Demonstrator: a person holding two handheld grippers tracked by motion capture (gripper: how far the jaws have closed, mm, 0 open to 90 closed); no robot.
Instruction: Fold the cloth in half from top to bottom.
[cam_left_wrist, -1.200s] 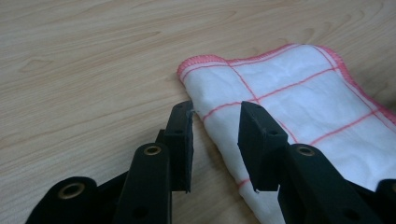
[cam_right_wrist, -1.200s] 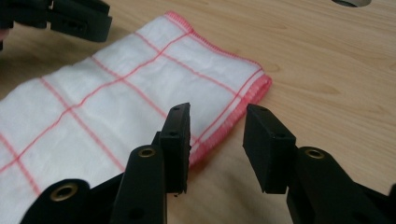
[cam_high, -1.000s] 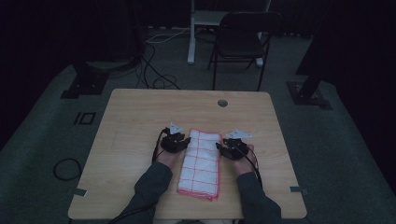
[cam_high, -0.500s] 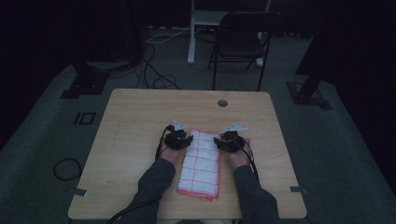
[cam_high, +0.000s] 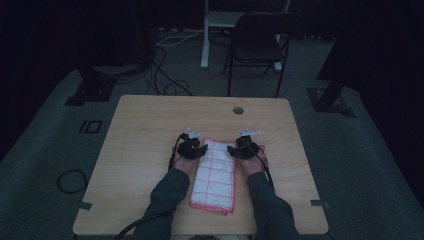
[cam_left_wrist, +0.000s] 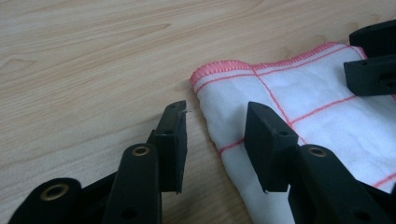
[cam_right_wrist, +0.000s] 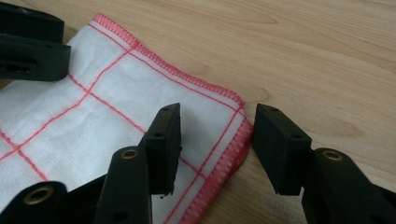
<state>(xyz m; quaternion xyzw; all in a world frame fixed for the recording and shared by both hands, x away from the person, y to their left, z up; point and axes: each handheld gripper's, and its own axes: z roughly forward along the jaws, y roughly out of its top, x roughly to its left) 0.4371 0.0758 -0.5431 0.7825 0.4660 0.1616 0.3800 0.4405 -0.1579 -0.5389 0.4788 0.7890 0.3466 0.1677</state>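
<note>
Cloth (cam_high: 215, 172) lies folded on the desk (cam_high: 150, 125), both grippers' jaws just opened and released its far corners, so fold's done.

soft white woven cloth (cam_right_wrist: 93, 112) with red stitched hems, matt pale wood-grain counter (cam_left_wrist: 93, 56) under it, matt black plastic gripper (cam_left_wrist: 217, 140) beside it

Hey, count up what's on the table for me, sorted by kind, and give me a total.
Cloths: 1, the white cloth with red grid
Grippers: 2, left gripper and right gripper
Total: 3
</note>
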